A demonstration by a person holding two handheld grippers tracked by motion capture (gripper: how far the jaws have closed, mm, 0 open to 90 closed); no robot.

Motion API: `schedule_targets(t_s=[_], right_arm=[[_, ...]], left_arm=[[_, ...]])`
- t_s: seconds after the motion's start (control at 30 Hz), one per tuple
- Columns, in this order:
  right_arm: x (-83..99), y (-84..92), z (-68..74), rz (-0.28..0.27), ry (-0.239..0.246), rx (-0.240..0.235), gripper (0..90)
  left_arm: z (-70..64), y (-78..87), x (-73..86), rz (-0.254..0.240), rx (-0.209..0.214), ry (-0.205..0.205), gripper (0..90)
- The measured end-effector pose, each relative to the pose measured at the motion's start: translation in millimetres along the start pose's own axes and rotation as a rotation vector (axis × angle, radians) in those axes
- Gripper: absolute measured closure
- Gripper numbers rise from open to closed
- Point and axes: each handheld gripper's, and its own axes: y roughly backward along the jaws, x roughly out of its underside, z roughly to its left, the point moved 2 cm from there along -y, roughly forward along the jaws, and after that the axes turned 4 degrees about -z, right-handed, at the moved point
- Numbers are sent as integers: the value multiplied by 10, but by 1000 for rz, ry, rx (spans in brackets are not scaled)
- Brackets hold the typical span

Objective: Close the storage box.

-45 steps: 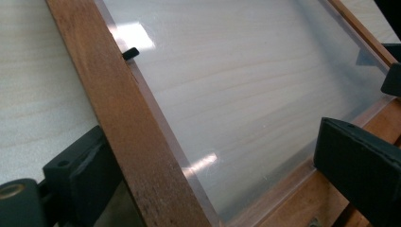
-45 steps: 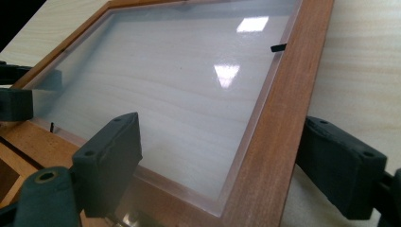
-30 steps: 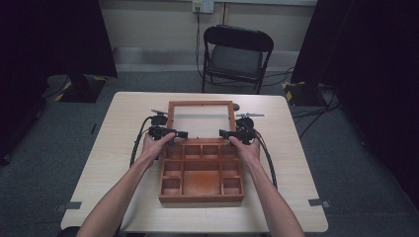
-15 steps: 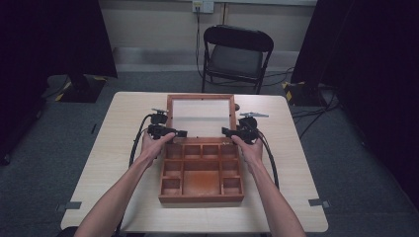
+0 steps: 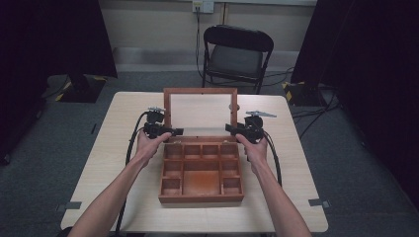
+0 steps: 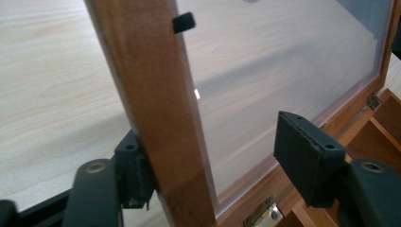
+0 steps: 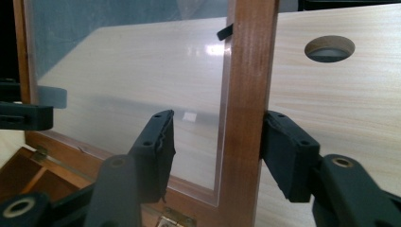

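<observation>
Lid (image 5: 200, 112) of box (image 5: 201, 170) stands raised, each side rail between a gripper's jaws. Left gripper (image 5: 170, 132) and right gripper (image 5: 232, 129) have just been closing: outer pads touch the rails, inner pads still off. Box mid-table (image 5: 99, 163); chair (image 5: 236, 52) and grey floor beyond.

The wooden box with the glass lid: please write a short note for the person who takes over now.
Left claw: jaws around the lid's left rail, one pad touching, other apart; just been closing.
Right claw: same on the right rail, not yet clamped.
Box: middle of the table, compartments bare.
Done: lid stands open, near upright.
Left: probably grip both rails and swing the lid; which way, I cannot tell.
</observation>
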Motion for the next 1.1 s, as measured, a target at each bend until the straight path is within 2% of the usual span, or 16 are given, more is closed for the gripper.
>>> schedule_targets(t_s=[0.27,0.43,0.5,0.63,0.77,0.87,0.9,0.93,1.0,1.1], right_arm=[[-9,114,18,-15,30,-17,527],[-11,158,39,-17,37,-24,527],[-13,184,47,-22,47,-42,497],[-7,216,44,-22,67,-67,500],[0,251,60,-18,61,-77,498],[3,264,67,-19,57,-81,494],[9,274,75,-17,67,-84,494],[25,279,100,-15,102,-69,492],[43,285,126,-20,115,-59,488],[48,295,125,-26,107,-72,487]], left_arm=[[-46,126,-3,-18,10,-51,417],[-62,186,5,-28,23,-66,449],[-88,224,17,-32,17,-85,452],[-111,262,30,-35,22,-101,460],[-133,302,51,-39,24,-124,466],[-149,327,67,-44,22,-127,468],[-162,335,76,-49,19,-120,465],[-179,345,88,-55,14,-120,463],[-199,381,127,-64,11,-127,462],[-202,404,139,-67,20,-129,466]])
